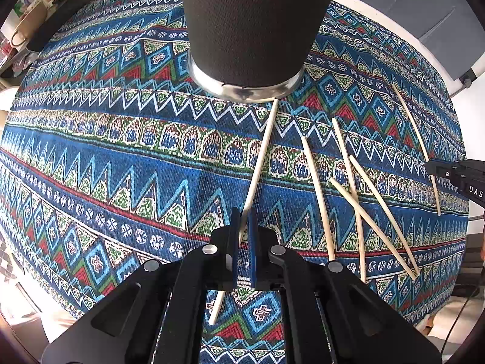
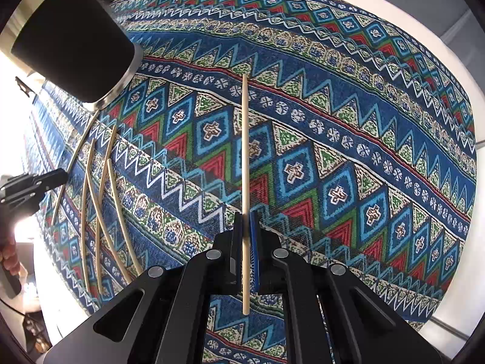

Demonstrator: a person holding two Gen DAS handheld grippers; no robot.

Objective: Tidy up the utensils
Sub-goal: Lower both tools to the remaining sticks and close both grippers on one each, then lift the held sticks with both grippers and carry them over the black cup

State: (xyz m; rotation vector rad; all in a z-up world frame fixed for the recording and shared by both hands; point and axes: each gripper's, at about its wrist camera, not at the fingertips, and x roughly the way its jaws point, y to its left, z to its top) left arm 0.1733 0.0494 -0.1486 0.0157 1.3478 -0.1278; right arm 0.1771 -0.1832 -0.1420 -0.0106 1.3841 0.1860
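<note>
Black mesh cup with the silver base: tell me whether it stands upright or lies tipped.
Upright. The black mesh cup with the silver base stands on its silver ring on the patterned blue tablecloth; its inside is out of view.

black holder top cut off by frame edge, its opening unseen, shelf clutter blurred

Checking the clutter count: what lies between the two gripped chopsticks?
Four loose chopsticks, some crossed, on the patterned cloth; the left wrist view shows them.
</note>
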